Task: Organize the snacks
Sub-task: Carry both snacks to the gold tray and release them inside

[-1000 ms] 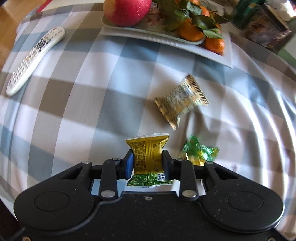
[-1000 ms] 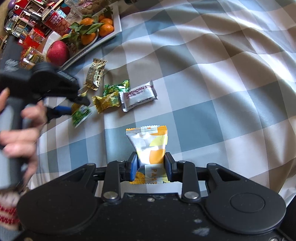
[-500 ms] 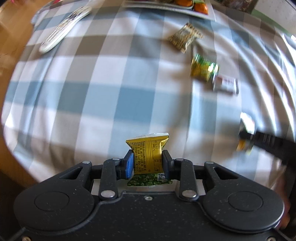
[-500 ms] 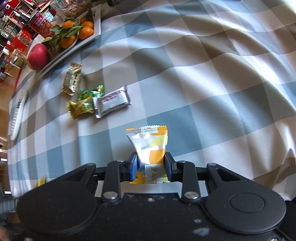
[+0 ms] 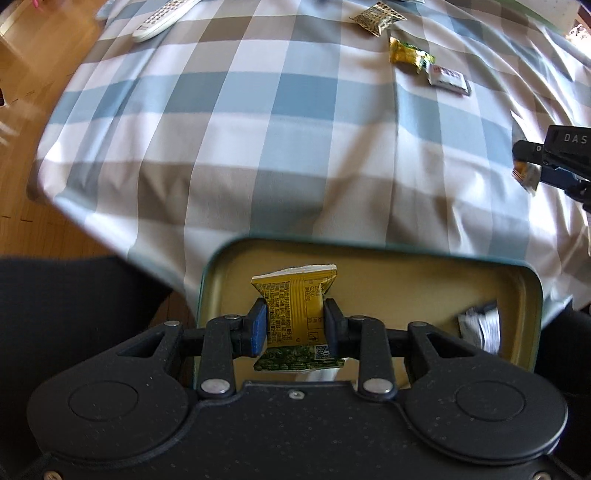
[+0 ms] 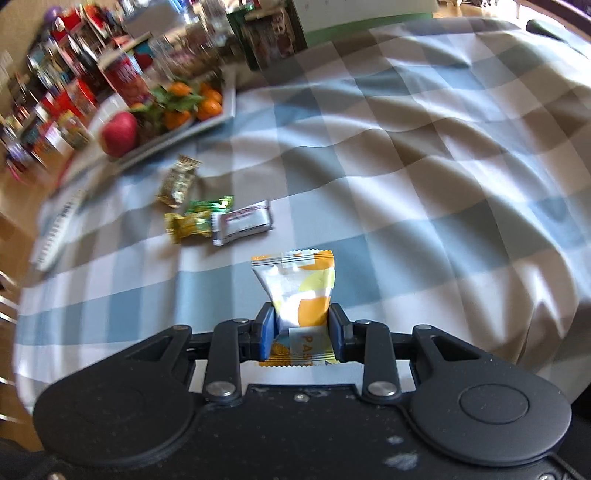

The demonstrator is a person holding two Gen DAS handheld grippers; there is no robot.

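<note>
Left tongs (image 5: 294,325): I pinch the yellow packet (image 5: 293,308), now over an open tin (image 5: 406,273), no longer above the tablecloth (image 5: 258,129).
Right tongs (image 6: 302,330): still pinching my orange-and-white packet (image 6: 299,291).

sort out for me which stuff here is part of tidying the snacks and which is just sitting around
Part of the job:
- yellow snack packet, held in the left gripper
- white and orange packet, held in the right gripper
- open tin
- four loose packets on the cloth

Just lying about:
- remote control
- fruit tray
</note>
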